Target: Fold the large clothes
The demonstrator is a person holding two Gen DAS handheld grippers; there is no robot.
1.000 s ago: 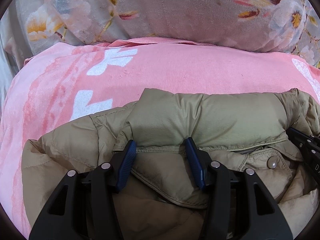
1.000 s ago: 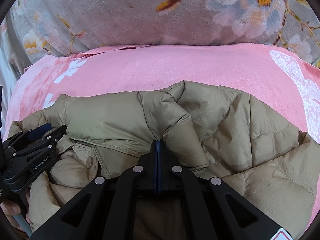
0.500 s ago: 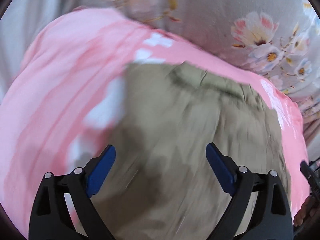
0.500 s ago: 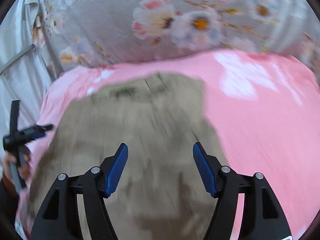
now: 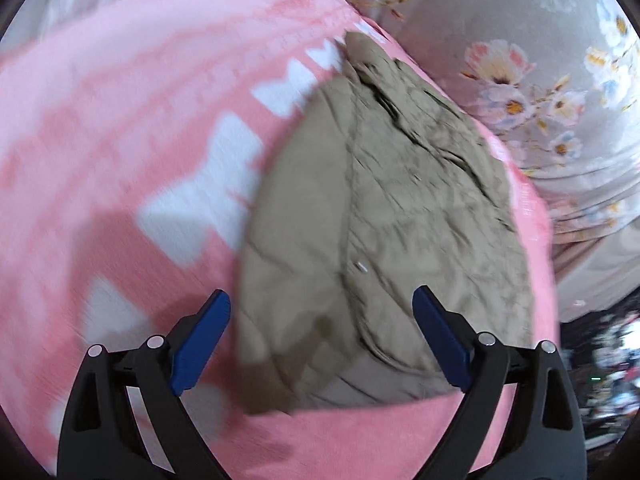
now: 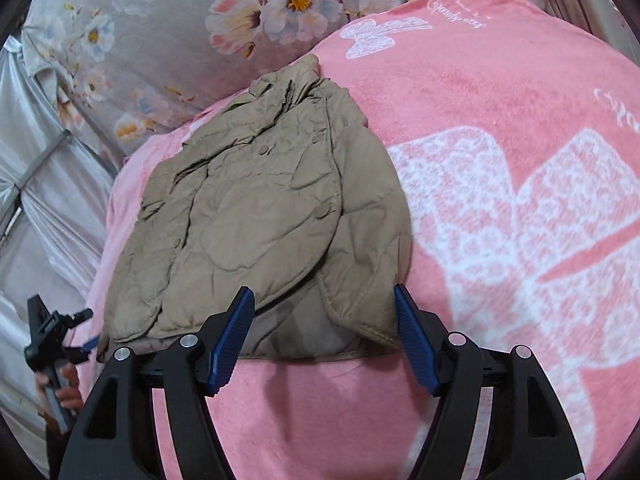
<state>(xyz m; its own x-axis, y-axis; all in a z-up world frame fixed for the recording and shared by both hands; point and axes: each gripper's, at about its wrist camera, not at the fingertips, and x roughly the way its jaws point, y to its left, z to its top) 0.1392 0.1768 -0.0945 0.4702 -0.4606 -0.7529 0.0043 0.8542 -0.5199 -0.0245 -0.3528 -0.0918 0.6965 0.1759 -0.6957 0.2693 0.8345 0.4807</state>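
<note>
A khaki quilted jacket (image 6: 264,216) lies spread on a pink blanket (image 6: 500,120), collar toward the far floral fabric, hem toward me. My right gripper (image 6: 324,336) is open and empty, its blue pads just above the jacket's near hem. The jacket (image 5: 384,208) also shows in the blurred left wrist view. My left gripper (image 5: 320,340) is open and empty over the hem's near edge. It also appears at the far left in the right wrist view (image 6: 60,332), held in a hand.
A grey floral quilt (image 6: 168,28) is bunched along the far side of the blanket. Grey satin curtain (image 6: 36,200) hangs at the left. The pink blanket with white bow prints (image 5: 120,140) extends widely on both sides of the jacket.
Both grippers let go of the jacket, opened and pulled back toward its hem. The right was shut on a fold a second ago. The jacket now lies flatter and spread out.
</note>
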